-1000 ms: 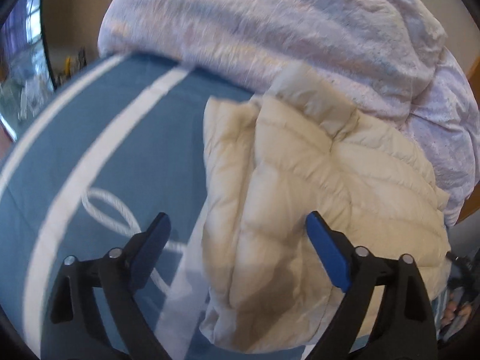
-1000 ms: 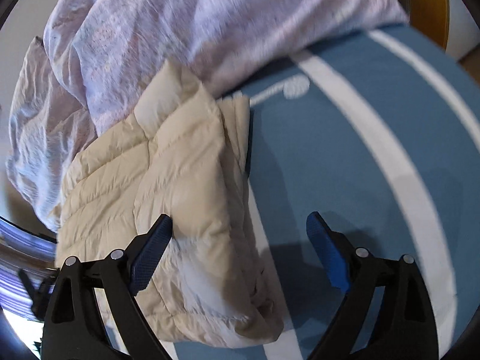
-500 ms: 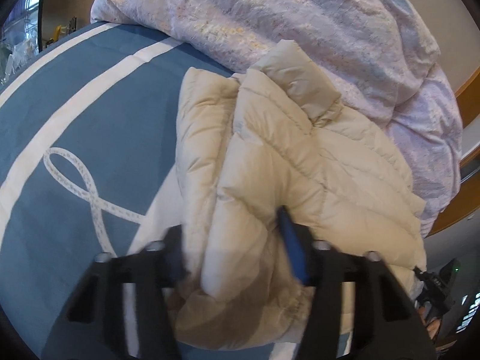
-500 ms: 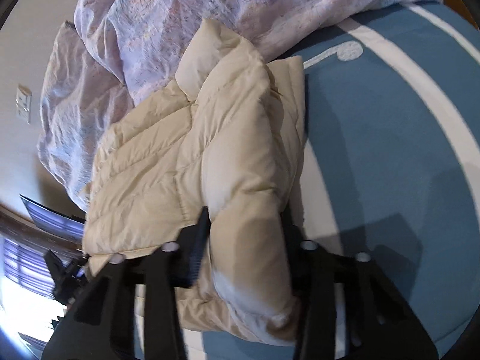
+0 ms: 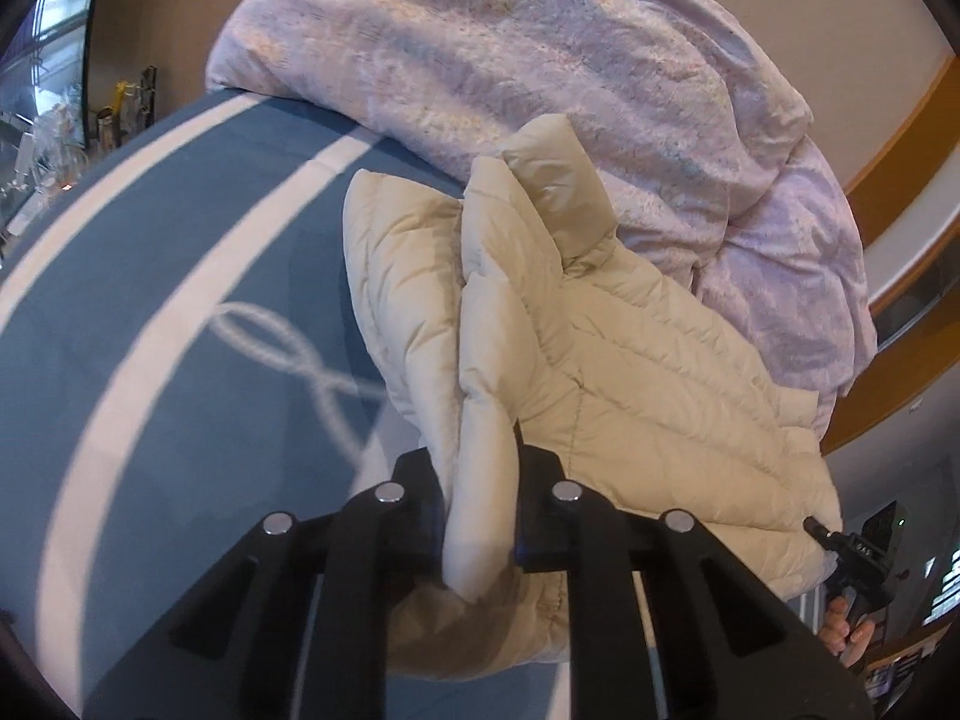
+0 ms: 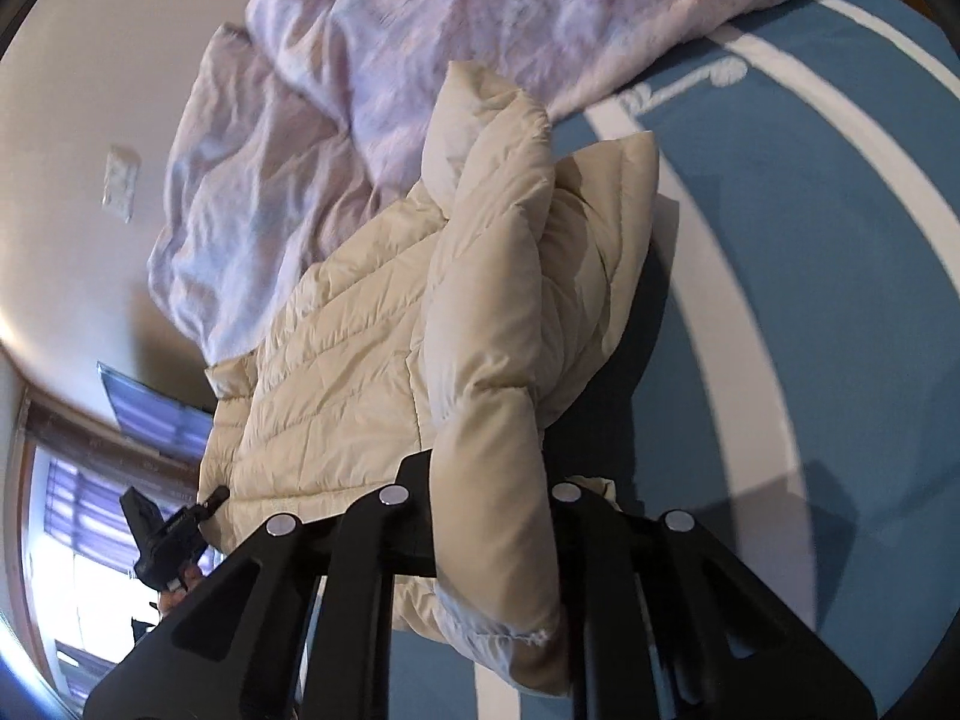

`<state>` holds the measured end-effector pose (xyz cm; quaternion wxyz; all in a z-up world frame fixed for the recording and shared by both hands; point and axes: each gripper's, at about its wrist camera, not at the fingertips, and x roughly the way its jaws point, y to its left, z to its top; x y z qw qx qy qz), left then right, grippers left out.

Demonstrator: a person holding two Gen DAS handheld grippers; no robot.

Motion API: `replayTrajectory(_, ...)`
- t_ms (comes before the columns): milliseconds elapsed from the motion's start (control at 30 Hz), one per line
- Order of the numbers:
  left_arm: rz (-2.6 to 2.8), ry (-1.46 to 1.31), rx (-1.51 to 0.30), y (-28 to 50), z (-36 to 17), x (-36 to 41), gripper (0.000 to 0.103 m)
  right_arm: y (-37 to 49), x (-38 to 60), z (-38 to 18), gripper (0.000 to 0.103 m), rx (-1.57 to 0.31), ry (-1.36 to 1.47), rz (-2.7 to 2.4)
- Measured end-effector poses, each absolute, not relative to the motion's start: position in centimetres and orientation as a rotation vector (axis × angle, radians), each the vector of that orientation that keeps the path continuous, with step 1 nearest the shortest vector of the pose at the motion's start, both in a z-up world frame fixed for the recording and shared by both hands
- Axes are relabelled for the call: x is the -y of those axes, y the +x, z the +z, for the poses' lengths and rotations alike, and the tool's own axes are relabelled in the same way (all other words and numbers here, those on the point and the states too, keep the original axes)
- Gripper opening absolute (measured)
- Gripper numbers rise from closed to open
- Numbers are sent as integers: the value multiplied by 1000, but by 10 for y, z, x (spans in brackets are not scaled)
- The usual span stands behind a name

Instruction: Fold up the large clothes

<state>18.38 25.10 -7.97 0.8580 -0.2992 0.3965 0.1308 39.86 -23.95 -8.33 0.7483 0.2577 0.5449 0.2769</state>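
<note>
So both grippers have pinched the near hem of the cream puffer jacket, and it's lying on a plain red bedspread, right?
Not quite: the bedspread is blue with white stripes, as both wrist views show. The rest holds: the left gripper and right gripper are each closing on a fold of the cream puffer jacket at its near hem.

Left hand-held gripper (image 5: 480, 516): angled downward, jaws closing on a jacket (image 5: 630, 372) fold. Right hand-held gripper (image 6: 492, 516): likewise, closing on a fold.

Crumpled lilac duvet (image 5: 540, 72) heaped against the wall behind the jacket (image 5: 630, 372), bare blue bedspread (image 6: 810, 300) beside it
</note>
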Motion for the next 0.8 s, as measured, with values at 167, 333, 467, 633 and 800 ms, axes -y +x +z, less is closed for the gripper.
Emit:
replayTrajectory(167, 287, -606, -850, 141, -81, -253, 16, 366, 235, -88, 14, -1225, 571, 636)
replayTrajectory(333, 302, -596, -858, 119, -86, -256, 18, 343, 239, -91, 15, -1237, 544, 639)
replayTrajectory(467, 325, -578, -875, 116, -92, -254, 26, 334, 234, -87, 24, -1219, 446, 579)
replayTrajectory(633, 366, -540, -897, 113, -96, -252, 58, 323, 231, -64, 62, -1134, 211, 405)
replayTrajectory(800, 372, -567, -897, 110, -99, -258, 77, 316, 226, -28, 68, -978, 95, 280)
